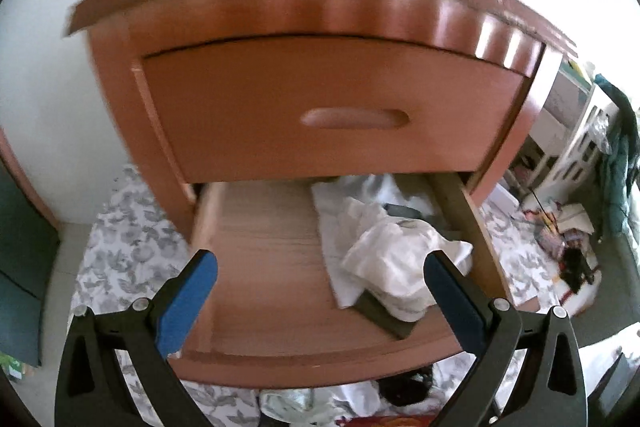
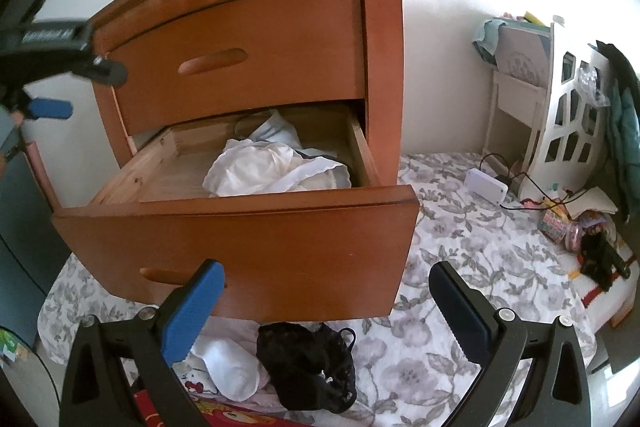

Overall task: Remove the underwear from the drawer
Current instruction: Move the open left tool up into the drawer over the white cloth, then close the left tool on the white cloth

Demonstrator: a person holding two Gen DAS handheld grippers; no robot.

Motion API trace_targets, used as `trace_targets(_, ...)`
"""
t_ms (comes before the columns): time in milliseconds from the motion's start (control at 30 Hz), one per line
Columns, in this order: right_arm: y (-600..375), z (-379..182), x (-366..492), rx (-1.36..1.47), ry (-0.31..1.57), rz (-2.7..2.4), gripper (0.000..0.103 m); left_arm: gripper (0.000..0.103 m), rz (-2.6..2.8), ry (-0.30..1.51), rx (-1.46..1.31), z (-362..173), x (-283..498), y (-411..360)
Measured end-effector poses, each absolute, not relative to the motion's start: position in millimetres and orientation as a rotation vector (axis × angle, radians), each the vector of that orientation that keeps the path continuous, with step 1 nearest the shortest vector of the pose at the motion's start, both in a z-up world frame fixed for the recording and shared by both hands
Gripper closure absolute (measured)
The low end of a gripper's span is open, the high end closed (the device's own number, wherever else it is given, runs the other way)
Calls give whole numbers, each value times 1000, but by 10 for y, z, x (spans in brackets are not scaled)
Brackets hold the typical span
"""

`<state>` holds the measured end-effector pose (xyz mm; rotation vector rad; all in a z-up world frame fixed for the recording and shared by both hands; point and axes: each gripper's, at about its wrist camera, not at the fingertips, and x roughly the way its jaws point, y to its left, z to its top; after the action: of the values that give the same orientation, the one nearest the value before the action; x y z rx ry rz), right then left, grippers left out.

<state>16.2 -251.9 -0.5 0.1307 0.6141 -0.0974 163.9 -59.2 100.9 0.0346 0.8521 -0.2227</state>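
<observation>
A brown wooden nightstand has its lower drawer (image 1: 256, 239) (image 2: 240, 239) pulled out. White underwear (image 1: 396, 263) (image 2: 256, 171) lies crumpled in the drawer's right half. My left gripper (image 1: 320, 271) hovers open just above the drawer's front, with nothing between its blue pads. It also shows at the left edge of the right wrist view as the left gripper (image 2: 48, 107). My right gripper (image 2: 326, 287) stands open lower down, in front of the drawer's face, and holds nothing. Black underwear (image 2: 308, 367) and a white garment (image 2: 232, 371) lie on the floor below the drawer.
The upper drawer (image 1: 332, 107) (image 2: 240, 63) is closed. A flower-patterned sheet (image 2: 460, 247) covers the floor. To the right stand a white box with cables (image 2: 486, 187), a white shelf (image 2: 568, 131), and scattered small items (image 2: 576, 227). A dark panel (image 1: 20, 255) stands at the left.
</observation>
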Motion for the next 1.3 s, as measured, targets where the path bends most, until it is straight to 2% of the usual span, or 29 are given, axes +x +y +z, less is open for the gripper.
trace_targets(667,-2639,-80,230,194,662,-88,0,1,-312,1262,-27,120,2385,-1177)
trace_targets(1200,-2654,-119,265,210,685,-83,0,2,-313,1329,61,-175,2464,-1570)
trace_targets(1233,-2656,-118,265,212,685,-83,0,2,-312,1330,65,-195,2469,-1589)
trace_targets(1300,-2655,-122,266,215,686,-83,0,11,-309,1337,66,-230,2472,-1605)
